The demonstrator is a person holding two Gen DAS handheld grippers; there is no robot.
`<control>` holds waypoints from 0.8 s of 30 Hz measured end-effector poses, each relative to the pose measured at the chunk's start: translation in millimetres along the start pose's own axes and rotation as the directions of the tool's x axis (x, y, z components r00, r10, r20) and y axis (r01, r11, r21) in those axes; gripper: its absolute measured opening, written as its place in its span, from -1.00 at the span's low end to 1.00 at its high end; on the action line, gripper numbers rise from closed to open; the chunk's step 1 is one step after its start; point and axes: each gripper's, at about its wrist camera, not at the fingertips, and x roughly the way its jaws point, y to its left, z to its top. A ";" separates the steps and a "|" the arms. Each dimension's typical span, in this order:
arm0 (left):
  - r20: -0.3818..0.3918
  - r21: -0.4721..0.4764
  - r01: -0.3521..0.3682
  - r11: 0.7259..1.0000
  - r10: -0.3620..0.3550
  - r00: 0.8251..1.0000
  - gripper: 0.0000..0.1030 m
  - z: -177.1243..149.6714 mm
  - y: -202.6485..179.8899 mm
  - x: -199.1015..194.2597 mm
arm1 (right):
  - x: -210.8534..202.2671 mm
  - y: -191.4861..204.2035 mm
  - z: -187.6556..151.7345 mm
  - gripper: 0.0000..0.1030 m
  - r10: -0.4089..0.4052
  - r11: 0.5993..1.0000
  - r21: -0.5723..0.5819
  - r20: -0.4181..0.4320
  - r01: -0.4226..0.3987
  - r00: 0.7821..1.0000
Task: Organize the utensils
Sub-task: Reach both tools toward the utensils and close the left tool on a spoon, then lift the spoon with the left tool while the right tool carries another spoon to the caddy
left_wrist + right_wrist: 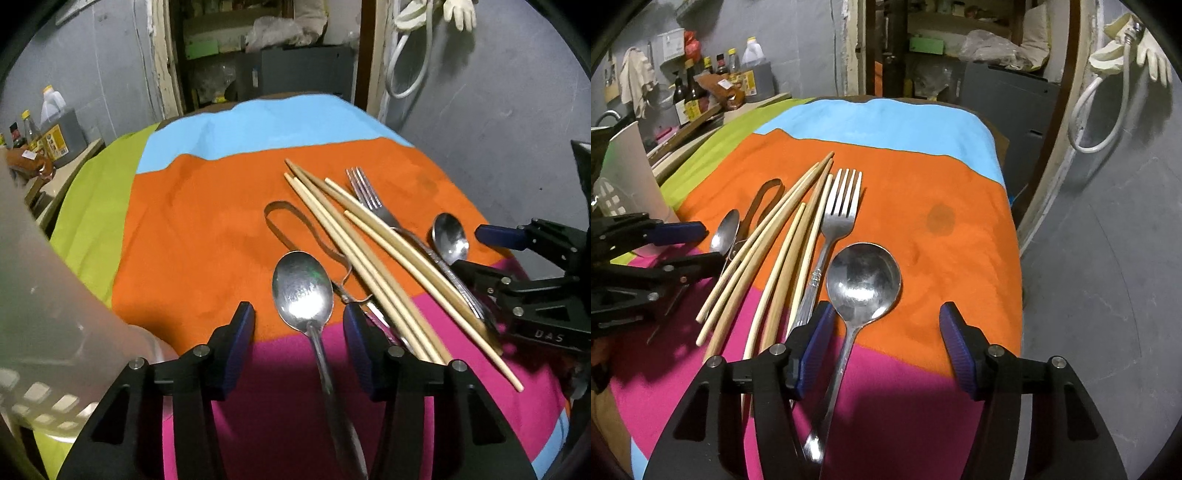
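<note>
Striped orange-and-magenta cloth [207, 229] bears our utensils: each half-open, empty gripper straddles a steel spoon, left gripper [298, 325] the oval spoon [303, 291], right gripper [886, 325] the round spoon [863, 280], handles running near.

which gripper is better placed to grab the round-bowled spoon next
Right. The round spoon lies with its handle between the right gripper fingers, still open. The left gripper straddles the oval spoon on the far side of the chopsticks.
</note>
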 end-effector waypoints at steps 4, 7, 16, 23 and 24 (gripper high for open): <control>-0.005 0.016 -0.004 1.000 0.004 1.000 -0.13 5.3 1.0 5.9 | 5.5 0.8 4.2 0.12 0.015 1.000 -0.006 -0.011 -0.016 1.000; -0.009 0.011 -0.005 1.000 0.005 1.000 -0.15 8.1 2.0 9.6 | 9.4 2.6 7.2 0.12 0.019 1.000 -0.009 -0.016 -0.019 1.000; -0.004 0.024 -0.009 1.000 0.009 1.000 -0.41 9.1 -2.6 10.6 | 19.4 5.7 16.3 0.16 0.022 1.000 0.005 -0.026 -0.022 0.999; 0.066 0.028 -0.031 0.999 0.029 0.997 -0.41 5.5 -7.2 -3.4 | 14.5 10.4 15.7 -0.21 0.011 1.000 -0.005 0.001 -0.011 1.000; 0.087 0.025 -0.033 0.999 0.030 0.996 -0.41 4.1 -7.0 -8.1 | 12.1 11.4 15.7 -0.21 0.010 1.000 -0.009 0.014 -0.010 1.000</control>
